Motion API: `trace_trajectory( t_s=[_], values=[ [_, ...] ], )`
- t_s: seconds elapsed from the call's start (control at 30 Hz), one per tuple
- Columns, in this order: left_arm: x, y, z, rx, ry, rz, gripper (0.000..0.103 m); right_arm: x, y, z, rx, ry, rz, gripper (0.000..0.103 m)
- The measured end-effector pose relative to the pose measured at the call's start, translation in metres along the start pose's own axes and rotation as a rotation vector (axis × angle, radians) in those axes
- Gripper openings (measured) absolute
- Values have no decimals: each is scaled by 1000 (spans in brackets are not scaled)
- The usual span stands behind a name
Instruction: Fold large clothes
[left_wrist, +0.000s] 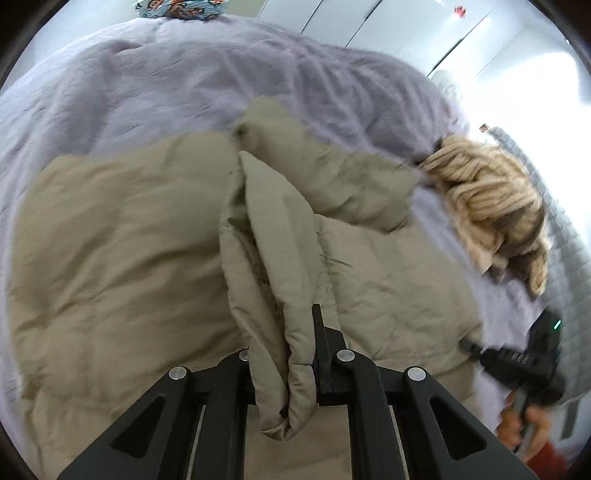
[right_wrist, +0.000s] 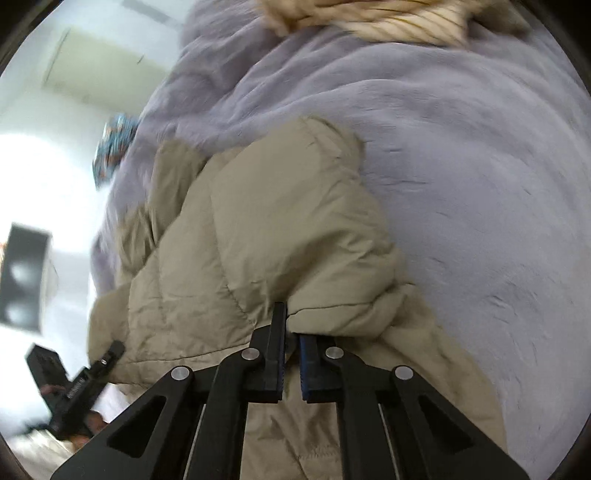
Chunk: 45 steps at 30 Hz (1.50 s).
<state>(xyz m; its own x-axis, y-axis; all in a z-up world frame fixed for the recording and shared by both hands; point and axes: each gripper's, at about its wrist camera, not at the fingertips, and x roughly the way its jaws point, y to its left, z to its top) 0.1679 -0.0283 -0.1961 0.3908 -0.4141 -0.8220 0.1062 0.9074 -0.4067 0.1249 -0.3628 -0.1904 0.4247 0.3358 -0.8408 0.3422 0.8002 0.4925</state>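
Observation:
A beige puffer jacket (left_wrist: 122, 236) lies on a lilac fleece blanket (left_wrist: 155, 85). My left gripper (left_wrist: 284, 354) is shut on a thick folded edge of the jacket, which hangs between its fingers. My right gripper (right_wrist: 291, 332) is shut on another edge of the jacket (right_wrist: 280, 229), lifting a padded fold. The right gripper also shows in the left wrist view (left_wrist: 517, 362) at the jacket's right edge. The left gripper shows in the right wrist view (right_wrist: 88, 376) at the jacket's left edge.
A cream and brown chunky knit garment (left_wrist: 491, 206) lies on the blanket to the right of the jacket; it also shows in the right wrist view (right_wrist: 373, 18). A patterned blue cloth (left_wrist: 177, 9) sits at the far edge. White closet doors (left_wrist: 369, 22) stand behind.

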Motion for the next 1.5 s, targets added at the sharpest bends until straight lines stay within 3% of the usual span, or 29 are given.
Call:
trace_trajectory(
  t_s=[0.13, 0.2, 0.27, 0.43, 0.53, 0.63, 0.8, 0.9, 0.97, 1.1, 1.27, 1.37, 1.5],
  values=[
    [11, 25, -6, -24, 56, 39, 13, 26, 3, -8, 0, 30, -31, 7],
    [5, 29, -3, -28, 37, 44, 14, 25, 0, -9, 31, 20, -17, 7],
    [-8, 31, 1, -8, 7, 92, 22, 23, -2, -10, 37, 20, -18, 7],
    [-39, 47, -1, 3, -22, 179, 22, 16, 1, -10, 25, 53, -27, 9],
    [-58, 49, -3, 18, -49, 204, 22, 4, 14, -15, -30, 97, -19, 9],
    [-67, 40, -4, 38, -65, 187, 22, -18, 24, -29, -130, 87, -39, 9],
    [-50, 9, 3, 95, -69, 162, 22, -40, 36, -4, -217, -55, -114, 9],
    [-26, -3, 12, 118, -68, 206, 22, -34, 38, 27, -173, -95, -70, 9],
    [-11, 0, 17, 122, -70, 238, 22, -22, 41, 44, -193, -111, -102, 9],
    [22, 19, 24, 96, -27, 266, 22, 17, 25, 60, -174, -83, -202, 9],
    [39, 25, 20, 91, -16, 225, 22, 45, -15, 60, -98, -77, -191, 2],
    [44, 21, 17, 119, -15, 248, 22, 46, -23, 61, -51, -76, -161, 2],
    [36, 16, 21, 118, -6, 269, 22, 30, -8, 60, -85, -75, -209, 7]
  ],
)
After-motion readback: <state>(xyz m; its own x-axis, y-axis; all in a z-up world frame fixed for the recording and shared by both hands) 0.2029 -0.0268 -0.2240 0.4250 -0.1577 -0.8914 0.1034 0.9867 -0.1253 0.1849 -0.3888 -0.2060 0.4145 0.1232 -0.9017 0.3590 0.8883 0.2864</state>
